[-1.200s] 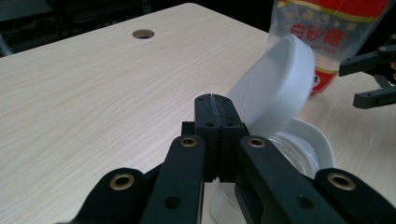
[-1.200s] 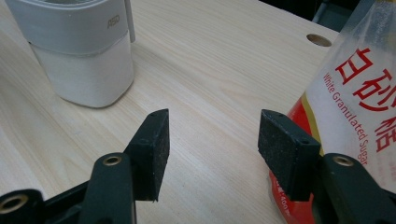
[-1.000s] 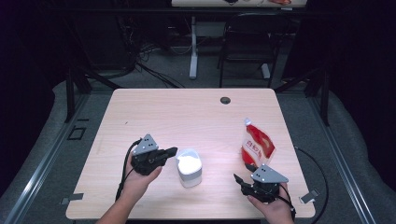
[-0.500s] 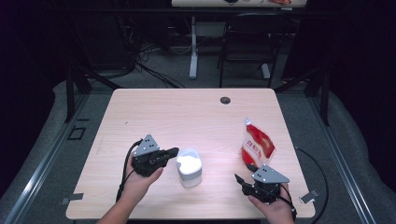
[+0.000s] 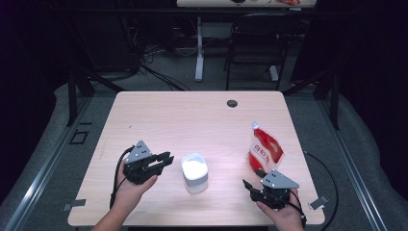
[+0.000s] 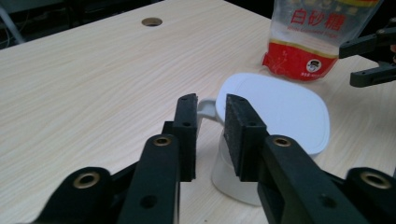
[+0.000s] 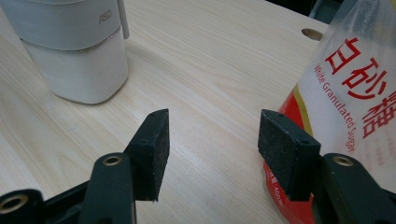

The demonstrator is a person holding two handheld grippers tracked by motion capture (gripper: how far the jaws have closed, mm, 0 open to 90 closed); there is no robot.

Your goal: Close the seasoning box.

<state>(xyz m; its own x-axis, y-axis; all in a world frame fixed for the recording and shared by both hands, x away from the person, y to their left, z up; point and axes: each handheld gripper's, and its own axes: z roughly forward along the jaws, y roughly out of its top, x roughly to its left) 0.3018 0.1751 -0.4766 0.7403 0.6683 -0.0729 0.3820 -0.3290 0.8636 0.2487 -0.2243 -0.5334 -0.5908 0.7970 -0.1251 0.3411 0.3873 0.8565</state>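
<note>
A white container [image 5: 194,172] with a white lid [image 6: 280,109] stands on the wooden table [image 5: 192,115], near the front middle. My left gripper [image 5: 165,158] is just left of it, open by a narrow gap. In the left gripper view [image 6: 211,100] the lid's small tab [image 6: 206,106] lies right beyond the fingertips. A red and clear bag of white sugar [image 5: 264,150] stands at the right. My right gripper [image 5: 253,178] is open wide in front of the bag, and its right jaw sits close against the bag's base [image 7: 359,79]. The container [image 7: 74,51] is off to its left.
A round cable hole [image 5: 232,103] sits near the table's far edge. Behind the table stand a black chair [image 5: 255,43] and a white desk leg [image 5: 198,53]. Cables trail from both grippers over the front edge.
</note>
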